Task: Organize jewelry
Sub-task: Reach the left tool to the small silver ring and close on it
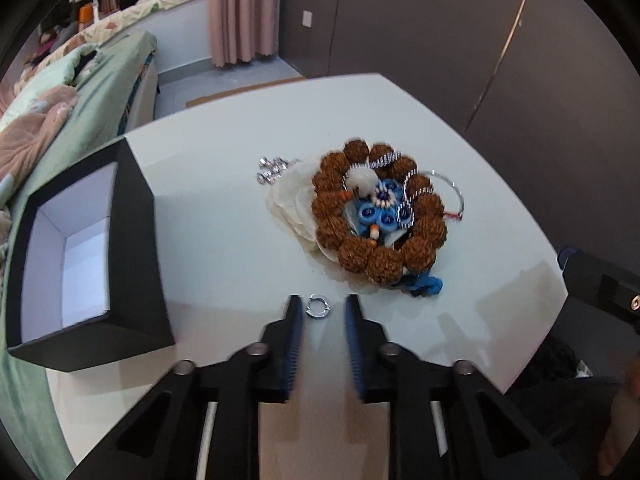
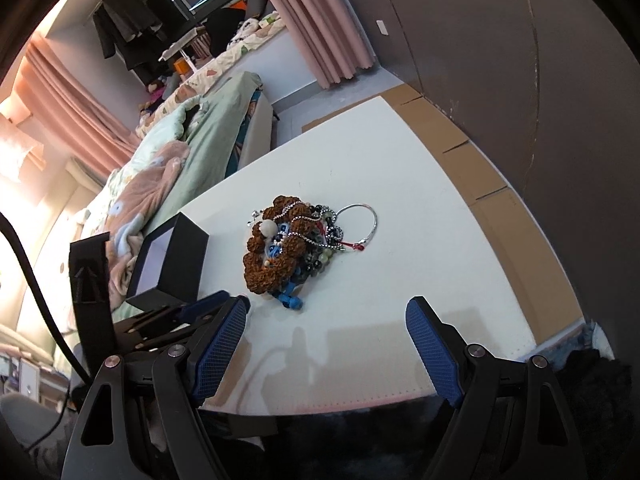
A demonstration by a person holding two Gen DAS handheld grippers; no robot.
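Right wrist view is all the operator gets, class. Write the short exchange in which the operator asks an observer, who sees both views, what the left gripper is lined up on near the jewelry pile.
Operator: My view hides the left gripper's tips. What are they aimed at?
Observer: A small silver ring lies on the table between the fingertips of the left gripper, apart from the jewelry pile.
Operator: Is the ring gripped?
Observer: No. The jaws stand open, with a gap on each side of the ring.
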